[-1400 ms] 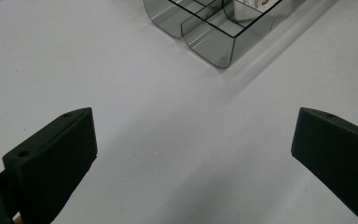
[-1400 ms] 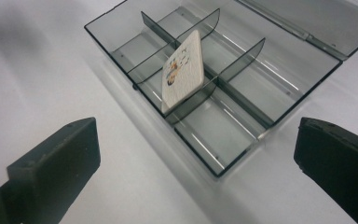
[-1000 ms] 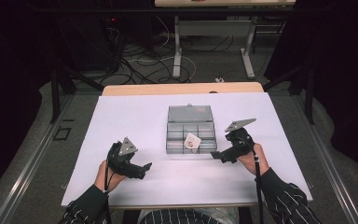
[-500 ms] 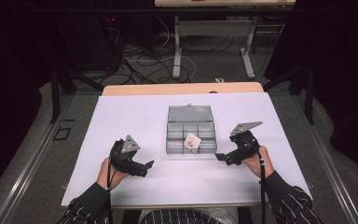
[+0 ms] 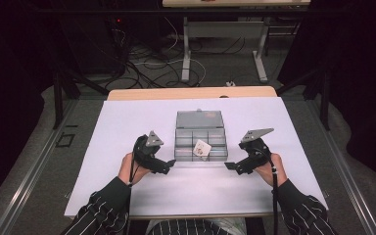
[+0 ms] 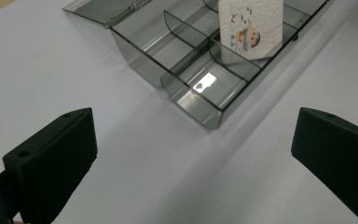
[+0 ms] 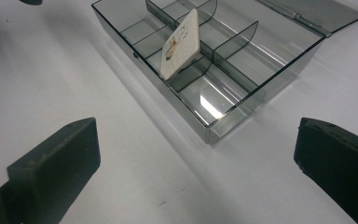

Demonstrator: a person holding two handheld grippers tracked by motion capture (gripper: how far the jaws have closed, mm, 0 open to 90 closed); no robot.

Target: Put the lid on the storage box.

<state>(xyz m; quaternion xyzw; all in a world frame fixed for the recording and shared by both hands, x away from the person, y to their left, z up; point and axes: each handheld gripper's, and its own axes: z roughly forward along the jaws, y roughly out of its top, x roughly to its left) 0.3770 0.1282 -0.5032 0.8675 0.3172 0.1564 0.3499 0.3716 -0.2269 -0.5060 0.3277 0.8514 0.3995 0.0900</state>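
A clear divided box (image 5: 200, 138) sat open in the middle of the white table (image 5: 127, 122), its lid laid flat behind it. A small printed card (image 5: 202, 148) stood tilted inside, leaning on a divider in the middle compartment of the near row; the other compartments looked empty. The left gripper (image 5: 168, 167) rested on the table just left of the box's near corner, jaws wide apart and holding nothing. The right gripper (image 5: 231, 167) sat just right of the other near corner, jaws likewise spread and empty. Judging from this, the card was already placed in the box and let go, though it was propped up, not flat. What seemed left was settling the card and closing the lid.
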